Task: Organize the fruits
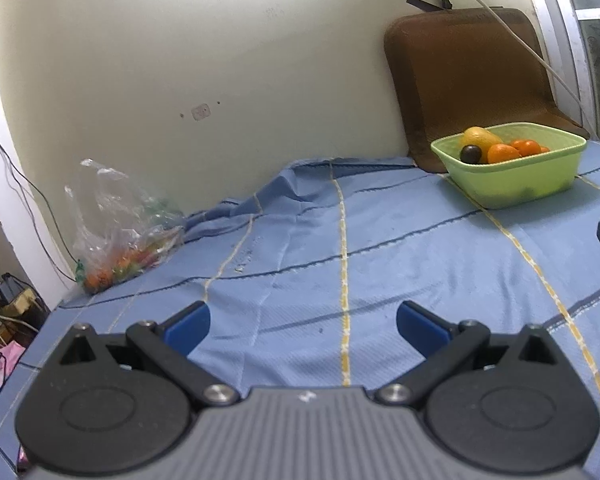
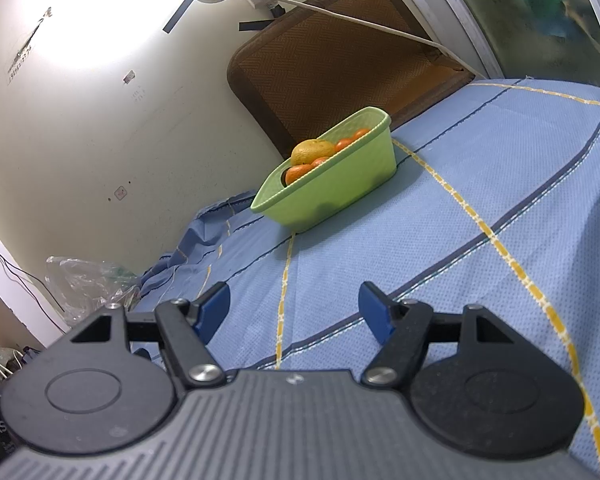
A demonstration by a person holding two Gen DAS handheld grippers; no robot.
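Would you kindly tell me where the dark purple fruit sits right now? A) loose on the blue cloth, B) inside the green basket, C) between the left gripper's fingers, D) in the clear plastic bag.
B: the dark purple fruit rests among oranges inside the green basket.

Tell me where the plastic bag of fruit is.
In the left wrist view, the plastic bag sits far left on the blue cloth, against the wall, well apart from the green basket.

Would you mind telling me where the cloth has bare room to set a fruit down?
The widest bare stretch of blue cloth runs between the plastic bag and the green basket, right up to the open left claw. The right claw also has bare cloth ahead. It is crowded only inside the basket and around the bag.
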